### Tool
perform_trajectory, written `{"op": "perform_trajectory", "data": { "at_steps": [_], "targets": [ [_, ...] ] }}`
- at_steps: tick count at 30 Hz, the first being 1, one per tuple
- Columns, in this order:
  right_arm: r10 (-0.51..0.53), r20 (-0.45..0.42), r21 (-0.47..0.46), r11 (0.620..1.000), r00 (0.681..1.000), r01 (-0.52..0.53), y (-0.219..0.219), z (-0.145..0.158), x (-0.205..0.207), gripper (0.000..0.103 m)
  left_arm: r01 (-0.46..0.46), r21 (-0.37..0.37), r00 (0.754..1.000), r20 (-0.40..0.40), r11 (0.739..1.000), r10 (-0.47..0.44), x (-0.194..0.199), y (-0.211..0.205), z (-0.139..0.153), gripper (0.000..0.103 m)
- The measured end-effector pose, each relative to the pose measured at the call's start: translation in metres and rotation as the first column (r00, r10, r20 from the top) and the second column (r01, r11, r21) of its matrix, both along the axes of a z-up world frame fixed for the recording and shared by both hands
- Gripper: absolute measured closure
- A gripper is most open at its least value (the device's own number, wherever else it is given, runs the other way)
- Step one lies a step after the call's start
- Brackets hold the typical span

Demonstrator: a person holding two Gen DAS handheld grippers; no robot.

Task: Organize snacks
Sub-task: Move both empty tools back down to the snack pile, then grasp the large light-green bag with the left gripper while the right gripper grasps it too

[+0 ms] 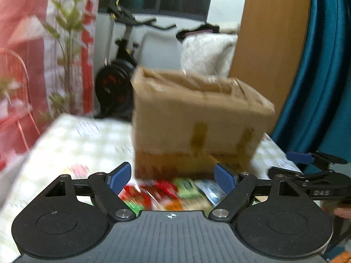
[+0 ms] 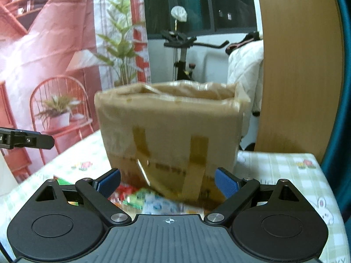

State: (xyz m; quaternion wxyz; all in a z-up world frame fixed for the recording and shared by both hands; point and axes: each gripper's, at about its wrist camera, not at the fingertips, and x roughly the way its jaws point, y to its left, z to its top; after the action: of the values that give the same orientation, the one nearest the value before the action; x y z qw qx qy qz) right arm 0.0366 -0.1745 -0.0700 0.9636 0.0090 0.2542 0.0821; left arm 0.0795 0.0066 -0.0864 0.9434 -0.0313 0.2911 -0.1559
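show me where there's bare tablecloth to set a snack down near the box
Bare checked tablecloth lies left of the cardboard box, and another patch lies right of it. It is crowded directly in front of the box, where the snack packets pile up.

We note a brown cardboard box (image 2: 169, 129) with yellowish tape; red, green and pale blue snack packets (image 1: 175, 191); a green-white checked tablecloth (image 2: 280, 164); blue gripper pads (image 2: 226, 182).

Left tongs (image 1: 173, 178), right tongs (image 2: 167, 183): black linkages, blue pads, silver pivot screws, ribbed grey base.
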Motion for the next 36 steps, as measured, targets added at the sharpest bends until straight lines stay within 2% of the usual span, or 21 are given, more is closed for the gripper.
{"op": "perform_trajectory", "data": {
  "at_steps": [6,13,18,21,22,24,25,27,28,29,31,36],
  "targets": [
    [0.028,-0.117,-0.036,0.999,0.993,-0.033,0.001,-0.032,-0.018,0.027,0.064,-0.071,0.991,-0.111,0.995,-0.072,-0.006,-0.018,-0.037,0.023],
    [0.105,-0.188,0.021,0.994,0.977,-0.103,0.003,-0.052,-0.033,0.036,0.177,-0.044,0.968,-0.175,0.983,-0.182,-0.019,-0.046,-0.064,0.024],
    [0.167,-0.213,0.079,0.985,0.963,-0.153,0.005,-0.057,-0.035,0.043,0.207,-0.032,0.951,-0.227,0.978,-0.208,-0.028,-0.055,-0.08,0.025],
    [0.187,-0.227,0.123,0.979,0.956,-0.162,0.003,-0.06,-0.031,0.046,0.214,-0.023,0.944,-0.251,0.977,-0.213,-0.029,-0.056,-0.089,0.028],
    [0.19,-0.237,0.136,0.978,0.953,-0.161,0.002,-0.061,-0.028,0.048,0.219,-0.04,0.94,-0.259,0.975,-0.222,-0.027,-0.054,-0.093,0.031],
    [0.196,-0.253,0.16,0.974,0.947,-0.159,0.001,-0.065,-0.028,0.051,0.229,-0.092,0.93,-0.274,0.969,-0.246,-0.025,-0.051,-0.098,0.046],
    [0.202,-0.261,0.173,0.972,0.944,-0.16,0.001,-0.066,-0.028,0.056,0.237,-0.109,0.927,-0.274,0.966,-0.258,-0.024,-0.051,-0.099,0.055],
    [0.202,-0.266,0.191,0.969,0.943,-0.154,0.002,-0.068,-0.03,0.062,0.246,-0.083,0.933,-0.252,0.966,-0.259,-0.026,-0.053,-0.098,0.062],
    [0.206,-0.269,0.196,0.968,0.941,-0.156,0.004,-0.069,-0.031,0.068,0.244,-0.069,0.935,-0.247,0.967,-0.254,-0.027,-0.053,-0.097,0.069],
    [0.202,-0.266,0.195,0.969,0.943,-0.153,0.005,-0.069,-0.032,0.068,0.231,-0.053,0.939,-0.249,0.972,-0.237,-0.028,-0.053,-0.097,0.076],
    [0.2,-0.258,0.202,0.968,0.945,-0.149,0.007,-0.068,-0.035,0.072,0.221,-0.055,0.941,-0.25,0.974,-0.228,-0.028,-0.05,-0.096,0.076],
    [0.201,-0.218,0.203,0.966,0.955,-0.158,0.011,-0.056,-0.041,0.073,0.212,-0.05,0.954,-0.207,0.976,-0.218,-0.035,-0.044,-0.08,0.076]
  ]
}}
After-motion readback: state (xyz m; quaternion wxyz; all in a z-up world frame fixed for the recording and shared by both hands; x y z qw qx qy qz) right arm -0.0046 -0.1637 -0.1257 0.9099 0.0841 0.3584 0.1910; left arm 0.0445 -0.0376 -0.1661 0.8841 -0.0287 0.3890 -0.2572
